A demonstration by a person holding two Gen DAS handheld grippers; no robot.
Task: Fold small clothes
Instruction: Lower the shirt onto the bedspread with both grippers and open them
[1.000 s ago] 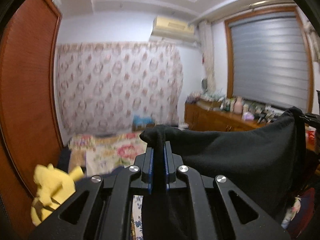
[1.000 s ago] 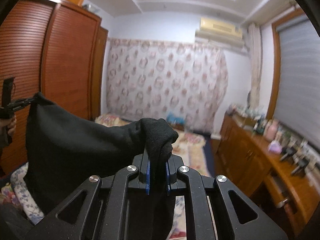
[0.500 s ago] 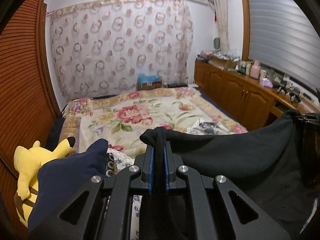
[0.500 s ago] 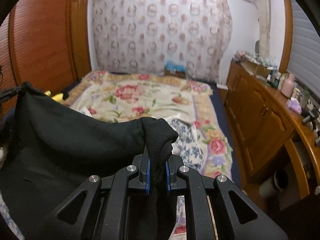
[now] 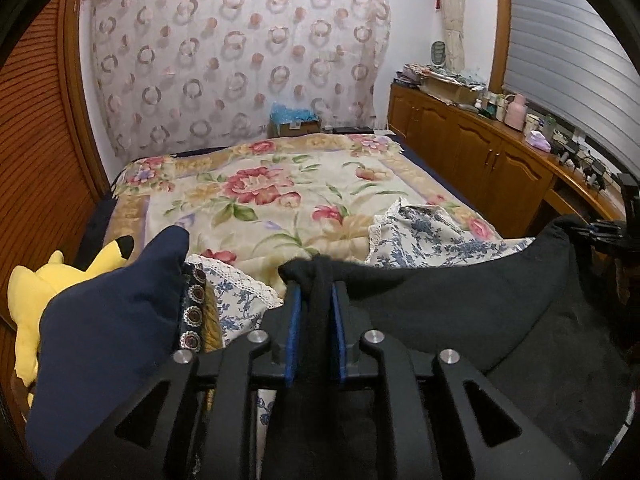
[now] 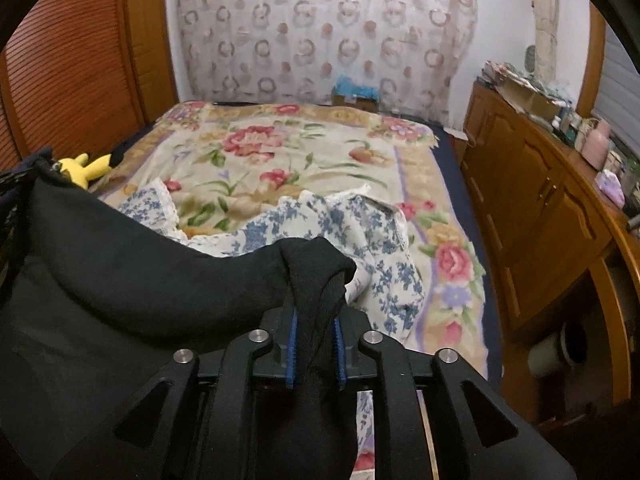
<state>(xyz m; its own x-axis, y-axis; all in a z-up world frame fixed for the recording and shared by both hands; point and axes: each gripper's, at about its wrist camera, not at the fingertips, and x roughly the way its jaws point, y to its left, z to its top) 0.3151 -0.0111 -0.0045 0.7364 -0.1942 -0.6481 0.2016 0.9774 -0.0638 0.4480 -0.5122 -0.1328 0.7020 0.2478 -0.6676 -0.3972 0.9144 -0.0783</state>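
Black garment: stretched between the two grippers, sagging in the middle, over the near end of the bed.
Left gripper: a bunched corner of the black cloth sits between the blue pads; the jaws have just been opening a little, and a thin gap shows beside the cloth, so whether they grip it I cannot tell.
Right gripper: a thick fold of the same cloth fills the space between its blue pads; jaws have just been opening slightly, the fabric in contact with both.
Bed surface: cream blanket with large red flowers and a tan border, spread flat.
Blue-flowered white clothes: crumpled on the blanket just beyond the black cloth, lace trim showing.
Navy cloth: at the left, close to the lens, overlapping a patterned item.
Yellow plush toy: at the bed's left edge, by the slatted wooden wardrobe.
Far wall: sheer curtain with ring pattern; a box with blue contents at its foot.
Right side: long wooden cabinet, top crowded with bottles and clutter, below a shuttered window.
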